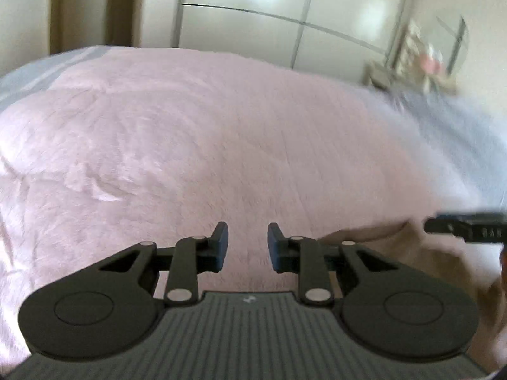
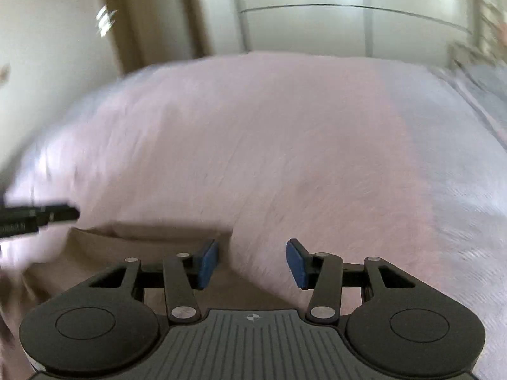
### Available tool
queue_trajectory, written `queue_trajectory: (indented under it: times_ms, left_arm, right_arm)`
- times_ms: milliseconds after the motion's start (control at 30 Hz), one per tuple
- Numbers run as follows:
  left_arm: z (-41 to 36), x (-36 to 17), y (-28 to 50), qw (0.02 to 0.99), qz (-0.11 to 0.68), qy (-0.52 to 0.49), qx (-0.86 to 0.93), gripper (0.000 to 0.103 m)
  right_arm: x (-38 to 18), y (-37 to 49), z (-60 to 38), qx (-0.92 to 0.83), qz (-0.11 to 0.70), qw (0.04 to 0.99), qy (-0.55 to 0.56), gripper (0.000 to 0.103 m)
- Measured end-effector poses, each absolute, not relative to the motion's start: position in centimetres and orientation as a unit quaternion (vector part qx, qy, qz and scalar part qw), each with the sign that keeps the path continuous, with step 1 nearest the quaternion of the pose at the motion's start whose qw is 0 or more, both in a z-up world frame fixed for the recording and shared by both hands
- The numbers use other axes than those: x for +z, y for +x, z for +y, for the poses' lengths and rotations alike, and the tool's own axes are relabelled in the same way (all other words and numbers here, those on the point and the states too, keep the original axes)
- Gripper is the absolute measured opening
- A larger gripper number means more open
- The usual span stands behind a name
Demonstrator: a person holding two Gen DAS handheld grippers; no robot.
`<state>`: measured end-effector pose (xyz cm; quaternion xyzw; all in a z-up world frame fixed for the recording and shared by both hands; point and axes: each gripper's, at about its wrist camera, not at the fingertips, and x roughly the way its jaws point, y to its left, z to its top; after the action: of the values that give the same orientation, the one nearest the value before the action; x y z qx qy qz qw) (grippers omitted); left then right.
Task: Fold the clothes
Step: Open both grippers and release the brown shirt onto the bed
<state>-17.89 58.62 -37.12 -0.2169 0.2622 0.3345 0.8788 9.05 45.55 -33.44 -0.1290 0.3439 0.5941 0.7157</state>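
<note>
A tan garment (image 1: 421,253) lies on a pink fleece blanket (image 1: 196,145) at the near edge of the bed. My left gripper (image 1: 247,245) hovers open over bare blanket, with the garment to its right. The right gripper's tip (image 1: 459,223) shows at the right edge of that view. In the right wrist view the tan garment (image 2: 133,250) spreads to the lower left, and its right edge runs under my open right gripper (image 2: 252,262). Nothing is between either pair of blue pads. The left gripper's tip (image 2: 41,215) pokes in from the left. Both views are motion-blurred.
The pink blanket (image 2: 269,145) covers most of the bed, with a pale blue-grey sheet (image 2: 469,196) to its right. White wardrobe doors (image 1: 285,9) and a wooden door frame (image 1: 82,6) stand beyond the bed. A cluttered stand (image 1: 421,60) sits at the far right.
</note>
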Motion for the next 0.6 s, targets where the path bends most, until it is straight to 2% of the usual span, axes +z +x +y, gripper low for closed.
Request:
queue_trajectory:
  times_ms: [133,200,267,333,400,467,500,533,567,600]
  left_arm:
    - [54.7,-37.1,-19.6,0.885,0.278,-0.259,0.269,0.022]
    - [52.9,-38.6,-19.4,0.884,0.319,-0.263,0.219,0.022]
    - [52.5,-40.6,-17.6,0.877,0.370,-0.224,0.211,0.023]
    - [54.5,-41.6,-16.5,0.862,0.370,-0.220,0.268,0.022]
    - [56.4,-41.3,-16.4,0.844,0.348,-0.234,0.333,0.014]
    - [56.2,-40.3,-17.3,0.834,0.328,-0.255,0.362,0.021]
    - [55.2,-39.8,-18.0,0.834,0.327,-0.262,0.360,0.021]
    - [54.2,-39.4,-18.6,0.833,0.325,-0.269,0.357,0.023]
    - [53.2,-39.0,-19.3,0.833,0.324,-0.276,0.354,0.023]
    - [52.2,-38.6,-20.0,0.832,0.322,-0.283,0.351,0.023]
  right_arm:
    - [-32.6,8.5,40.0,0.616,0.379,0.682,-0.108,0.047]
    - [-33.9,6.8,39.4,0.651,0.395,0.633,-0.143,0.047]
    - [-35.7,5.4,40.2,0.657,0.383,0.618,-0.198,0.047]
    - [-37.3,5.8,41.6,0.622,0.363,0.660,-0.214,0.047]
    - [-37.4,8.3,41.7,0.570,0.361,0.717,-0.174,0.047]
    - [-35.5,10.9,39.3,0.526,0.375,0.754,-0.119,0.047]
    - [-34.5,12.2,37.1,0.507,0.381,0.767,-0.094,0.049]
    - [-33.5,13.4,35.0,0.487,0.388,0.780,-0.070,0.067]
    - [-32.8,14.6,32.4,0.467,0.396,0.789,-0.050,0.079]
    - [-32.4,15.7,29.6,0.448,0.406,0.796,-0.032,0.079]
